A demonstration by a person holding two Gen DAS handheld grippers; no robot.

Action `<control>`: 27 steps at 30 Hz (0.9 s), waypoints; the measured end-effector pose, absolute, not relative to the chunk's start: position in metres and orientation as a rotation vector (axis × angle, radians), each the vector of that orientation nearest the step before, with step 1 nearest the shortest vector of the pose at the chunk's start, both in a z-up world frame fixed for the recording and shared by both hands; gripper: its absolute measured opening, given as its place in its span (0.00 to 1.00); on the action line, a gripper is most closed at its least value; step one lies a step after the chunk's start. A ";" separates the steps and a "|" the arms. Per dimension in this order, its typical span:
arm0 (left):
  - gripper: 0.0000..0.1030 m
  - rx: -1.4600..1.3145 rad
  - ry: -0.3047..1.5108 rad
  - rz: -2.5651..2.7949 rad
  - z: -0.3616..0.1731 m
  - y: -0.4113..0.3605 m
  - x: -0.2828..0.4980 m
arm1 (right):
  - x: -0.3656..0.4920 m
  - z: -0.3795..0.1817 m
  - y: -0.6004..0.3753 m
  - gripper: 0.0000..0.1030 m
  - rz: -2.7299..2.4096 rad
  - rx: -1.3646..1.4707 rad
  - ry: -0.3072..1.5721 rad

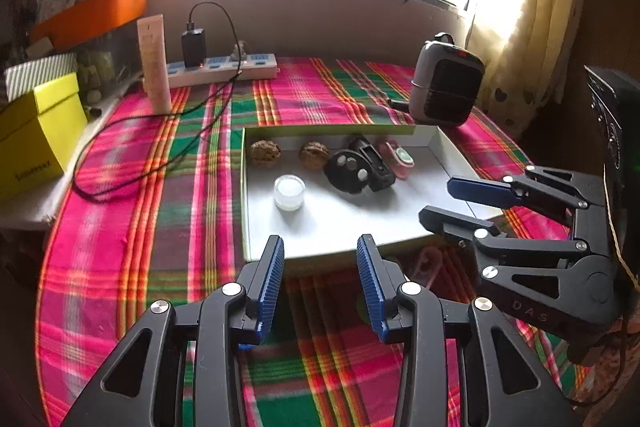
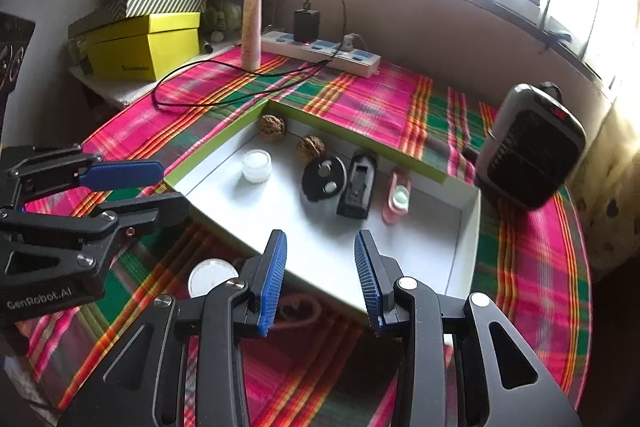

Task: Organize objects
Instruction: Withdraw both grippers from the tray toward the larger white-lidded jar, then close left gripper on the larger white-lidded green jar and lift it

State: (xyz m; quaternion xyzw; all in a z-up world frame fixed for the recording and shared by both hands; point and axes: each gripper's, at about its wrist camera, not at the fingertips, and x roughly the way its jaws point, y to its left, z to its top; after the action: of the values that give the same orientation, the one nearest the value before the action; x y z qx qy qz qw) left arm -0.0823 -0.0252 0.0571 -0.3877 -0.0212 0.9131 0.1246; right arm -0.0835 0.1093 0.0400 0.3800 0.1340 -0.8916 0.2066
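**Both tools empty above the near edge of the box**

My left tool [image 1: 320,247] hangs over the plaid cloth [image 1: 160,187] on the bench, its blue pads parted a moderate way with nothing between them. My right tool [image 2: 320,243] stands the same, partly spread and holding nothing, just at the near rim of the shallow white box [image 2: 468,227].

Inside the box, two walnuts [image 1: 265,153] lie along the far wall. A small white jar [image 1: 289,192] sits nearer the left wall. Right of it lie a black round disc [image 1: 347,171], a black rectangular holder [image 1: 374,163] touching it, and a pink item [image 1: 398,157] beside that.

Outside the box, a white round lid [image 2: 212,277] lies on the cloth by my right tool's left finger. A small heater [image 2: 532,147] stands past the box's far right corner.
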 end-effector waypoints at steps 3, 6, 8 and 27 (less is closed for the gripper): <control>0.36 -1.147 -0.088 2.648 0.052 -0.026 -0.078 | -0.077 0.036 0.118 0.36 -2.508 1.076 0.324; 0.38 -1.152 -0.108 2.626 0.048 -0.024 -0.074 | -0.070 0.035 0.125 0.36 -2.523 1.080 0.296; 0.39 -1.155 -0.112 2.614 0.046 -0.022 -0.071 | -0.066 0.034 0.129 0.36 -2.531 1.080 0.279; 0.44 -1.205 -0.095 2.526 0.028 0.005 -0.073 | -0.046 0.023 0.154 0.36 -2.568 1.116 0.155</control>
State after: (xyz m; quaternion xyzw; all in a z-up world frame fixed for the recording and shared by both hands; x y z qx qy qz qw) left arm -0.0725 0.0046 0.0283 -0.4241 -0.0334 0.8890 0.1695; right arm -0.0456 0.1542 0.0226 0.3923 0.0545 -0.9027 0.1679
